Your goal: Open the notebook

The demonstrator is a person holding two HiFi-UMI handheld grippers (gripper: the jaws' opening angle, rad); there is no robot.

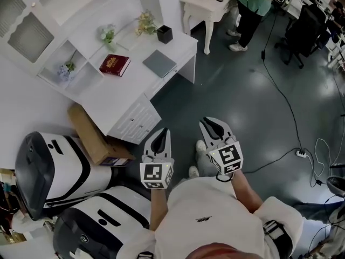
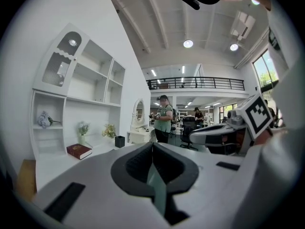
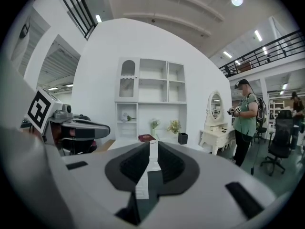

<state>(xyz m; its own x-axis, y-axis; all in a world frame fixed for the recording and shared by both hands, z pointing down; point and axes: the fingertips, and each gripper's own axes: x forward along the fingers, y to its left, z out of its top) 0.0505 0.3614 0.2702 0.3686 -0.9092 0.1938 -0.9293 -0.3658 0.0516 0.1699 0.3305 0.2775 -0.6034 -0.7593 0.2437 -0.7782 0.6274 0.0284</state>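
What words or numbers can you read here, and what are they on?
Nothing reads clearly.
Red book: gold cover print, too small to read.
Shirt logo: too small to read.
Marker cubes: black square patterns, no words.
Grey notebook: no print visible.

On the desk (image 1: 135,88) ahead of us, the book (image 1: 114,65) lies to the left. The notebook (image 1: 159,63) lies to its right, apart from it. A cup (image 1: 164,34) stands past the notebook, near the desk's far end. Shelves (image 1: 59,20) rise behind them. A box (image 1: 89,131) sits against the desk's near end. Our left gripper (image 1: 160,135) and right gripper (image 1: 213,125) hang side by side over the floor, well apart from the desk.
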